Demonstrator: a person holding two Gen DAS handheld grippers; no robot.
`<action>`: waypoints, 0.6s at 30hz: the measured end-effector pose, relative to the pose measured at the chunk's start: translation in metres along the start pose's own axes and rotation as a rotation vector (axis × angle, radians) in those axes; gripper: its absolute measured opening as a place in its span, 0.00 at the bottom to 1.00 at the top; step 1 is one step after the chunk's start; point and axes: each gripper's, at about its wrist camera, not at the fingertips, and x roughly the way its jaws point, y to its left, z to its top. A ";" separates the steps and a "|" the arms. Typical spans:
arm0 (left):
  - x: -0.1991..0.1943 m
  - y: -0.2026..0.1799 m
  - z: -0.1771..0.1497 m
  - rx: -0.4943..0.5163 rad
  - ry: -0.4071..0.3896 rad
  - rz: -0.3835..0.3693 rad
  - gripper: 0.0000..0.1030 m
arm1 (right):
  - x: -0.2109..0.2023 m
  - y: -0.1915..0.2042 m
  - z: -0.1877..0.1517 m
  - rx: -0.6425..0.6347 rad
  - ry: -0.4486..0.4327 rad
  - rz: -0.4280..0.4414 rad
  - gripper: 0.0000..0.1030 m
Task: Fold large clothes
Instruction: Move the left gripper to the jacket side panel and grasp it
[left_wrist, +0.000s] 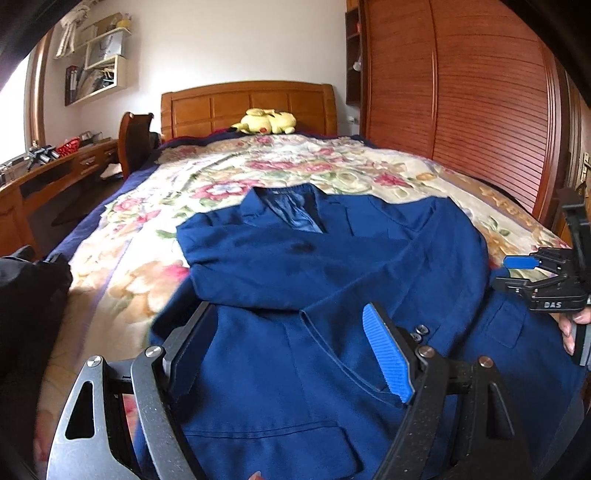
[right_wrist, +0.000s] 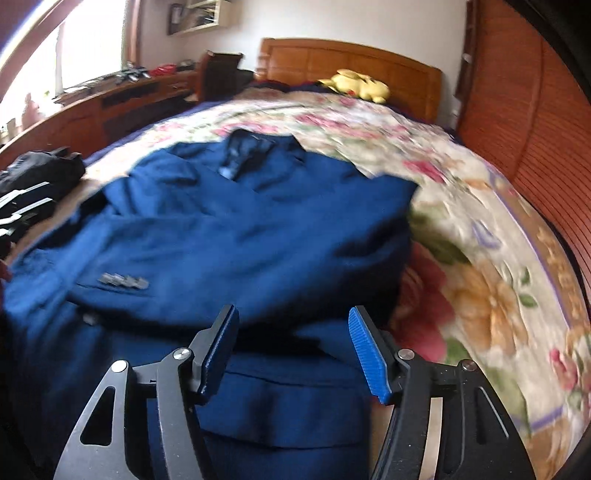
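A dark blue suit jacket (left_wrist: 314, 288) lies front-up on the floral bedspread, collar toward the headboard, both sleeves folded across its chest. My left gripper (left_wrist: 291, 347) is open and empty, hovering over the jacket's lower front near the sleeve buttons (left_wrist: 418, 332). My right gripper (right_wrist: 291, 350) is open and empty over the jacket (right_wrist: 221, 236) near its lower right edge. It also shows at the right edge of the left wrist view (left_wrist: 532, 271), beside the jacket's right side. The right wrist view is blurred.
The floral bedspread (left_wrist: 221, 177) covers the bed. A yellow plush toy (left_wrist: 267, 121) lies by the wooden headboard (left_wrist: 247, 107). A wooden desk (left_wrist: 55, 173) runs along the left. A slatted wardrobe (left_wrist: 461, 103) stands right. Dark clothes (right_wrist: 33, 184) lie at the bed's left.
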 end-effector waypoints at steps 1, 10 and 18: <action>0.004 -0.003 0.000 0.006 0.013 -0.007 0.79 | 0.003 -0.002 -0.002 0.015 0.007 -0.007 0.62; 0.030 -0.018 0.002 0.028 0.114 -0.064 0.79 | 0.016 -0.002 -0.013 0.085 0.002 -0.002 0.62; 0.054 -0.026 0.006 0.047 0.197 -0.071 0.79 | 0.018 0.001 -0.022 0.077 -0.027 -0.022 0.62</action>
